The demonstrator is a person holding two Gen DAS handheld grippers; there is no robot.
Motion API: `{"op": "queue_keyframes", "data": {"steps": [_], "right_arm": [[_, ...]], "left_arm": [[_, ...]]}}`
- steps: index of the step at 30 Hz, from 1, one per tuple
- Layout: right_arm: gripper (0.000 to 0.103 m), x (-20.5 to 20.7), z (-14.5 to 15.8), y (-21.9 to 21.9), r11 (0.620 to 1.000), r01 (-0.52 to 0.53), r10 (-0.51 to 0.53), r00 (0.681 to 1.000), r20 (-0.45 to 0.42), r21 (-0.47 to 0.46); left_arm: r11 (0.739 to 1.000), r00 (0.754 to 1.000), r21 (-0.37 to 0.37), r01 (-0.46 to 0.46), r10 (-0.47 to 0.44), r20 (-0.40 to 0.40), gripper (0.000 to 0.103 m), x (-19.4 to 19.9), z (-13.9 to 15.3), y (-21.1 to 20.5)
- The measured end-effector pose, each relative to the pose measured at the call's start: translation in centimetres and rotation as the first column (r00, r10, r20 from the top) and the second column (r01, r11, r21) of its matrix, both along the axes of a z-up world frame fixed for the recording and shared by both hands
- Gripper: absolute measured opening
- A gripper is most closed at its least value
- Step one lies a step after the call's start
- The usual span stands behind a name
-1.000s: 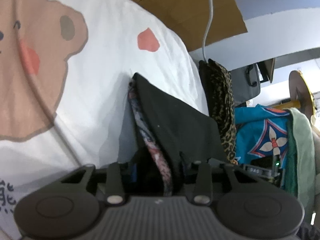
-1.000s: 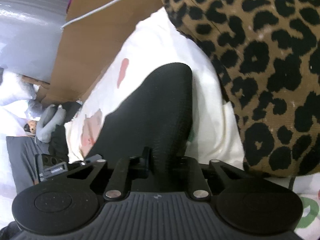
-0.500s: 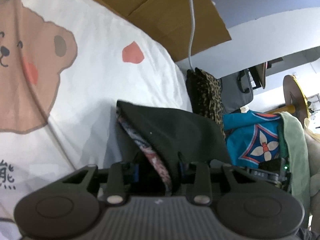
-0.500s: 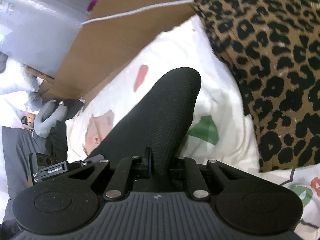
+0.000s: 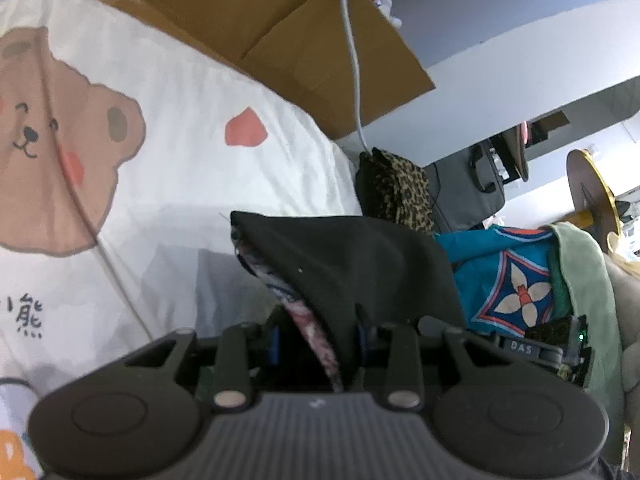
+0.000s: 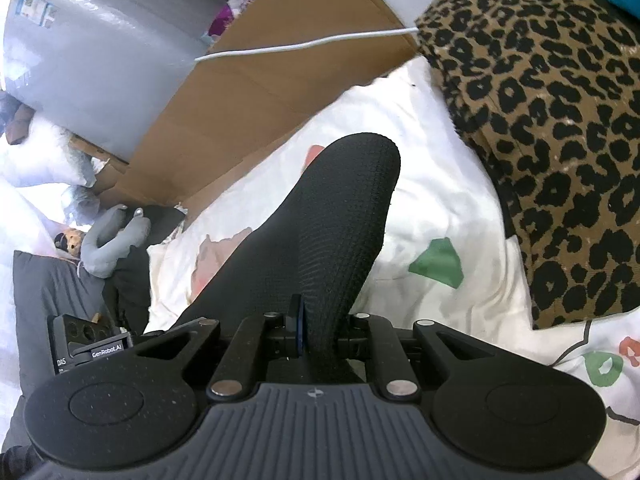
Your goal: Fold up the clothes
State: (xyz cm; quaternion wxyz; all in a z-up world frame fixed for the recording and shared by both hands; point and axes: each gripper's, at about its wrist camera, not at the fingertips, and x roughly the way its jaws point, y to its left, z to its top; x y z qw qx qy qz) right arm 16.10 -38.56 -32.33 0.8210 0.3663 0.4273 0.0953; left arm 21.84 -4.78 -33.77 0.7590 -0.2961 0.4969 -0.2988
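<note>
A black garment (image 5: 352,264) with a patterned lining (image 5: 308,312) hangs lifted above the white bear-print bed sheet (image 5: 180,160). My left gripper (image 5: 316,340) is shut on one edge of it, the cloth bunched between the fingers. In the right wrist view the same black garment (image 6: 332,232) rises as a rounded fold over the sheet (image 6: 432,208), with my right gripper (image 6: 320,336) shut on it. Each gripper's body shows at the edge of the other's view: the right one (image 5: 560,348) and the left one (image 6: 88,344).
A leopard-print garment (image 6: 552,120) lies at the sheet's right edge, also seen folded (image 5: 404,192). Brown cardboard (image 5: 280,40) with a white cable (image 5: 352,60) stands behind the bed. Teal cloth (image 5: 512,280) and green cloth (image 5: 588,280) pile at right. A grey plush toy (image 6: 112,240) lies far left.
Both grippers have risen with the black garment held between them. The sheet and the leopard-print garment now look farther away and lower in both views.
</note>
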Motion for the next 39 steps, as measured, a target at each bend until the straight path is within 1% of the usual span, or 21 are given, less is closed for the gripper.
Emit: {"op": "queue_keyframes", "data": {"steps": [4,7,12,16,20,23,25,30,35,39], "right_arm": [[0.011,-0.5,1.4,0.2,1.0,-0.001,0.001,1.0,0.027,-0.004],[0.011,-0.8,2.5,0.2,1.0,0.007,-0.006,0.999,0.042,-0.017],[0.011,-1.7,4.1,-0.2,0.999,0.03,-0.028,0.997,0.067,-0.031],[0.01,-2.2,5.2,-0.5,0.998,0.04,-0.037,0.996,0.083,-0.043],[0.01,-2.9,6.7,-0.8,0.996,0.028,-0.02,0.995,0.099,-0.081],[0.01,-3.7,7.4,-1.3,0.996,0.058,-0.049,0.99,0.135,-0.065],[0.01,-4.3,7.9,-1.6,0.995,0.077,-0.068,0.986,0.154,-0.056],[0.01,-4.8,9.4,-2.3,0.992,0.08,-0.061,0.981,0.183,-0.095],[0.01,-5.3,10.8,-3.6,0.989,0.096,-0.07,0.973,0.22,-0.111],[0.01,-5.9,11.6,-4.3,0.987,0.119,-0.089,0.963,0.255,-0.106]], "left_arm": [[1.0,0.999,0.012,-0.025,0.025,0.027,0.035,-1.1,1.7,-0.3],[1.0,0.998,0.026,-0.007,0.006,0.066,0.035,-1.6,3.3,-1.3],[1.0,0.993,0.022,0.021,-0.023,0.114,0.033,-2.5,5.6,-2.8],[0.999,0.99,0.03,0.022,-0.026,0.138,0.032,-3.1,6.8,-3.8],[0.999,0.984,0.039,0.027,-0.034,0.173,0.031,-3.5,8.1,-5.3],[0.998,0.976,0.052,0.041,-0.051,0.212,0.031,-3.9,9.1,-6.4],[0.997,0.974,0.068,0.04,-0.054,0.221,0.031,-4.1,9.5,-7.0],[0.994,0.969,0.1,0.04,-0.063,0.238,0.03,-4.3,10.6,-8.6],[0.993,0.963,0.104,0.058,-0.083,0.255,0.03,-4.4,12.0,-10.0],[0.991,0.958,0.114,0.072,-0.101,0.27,0.029,-4.7,13.2,-10.8]]}}
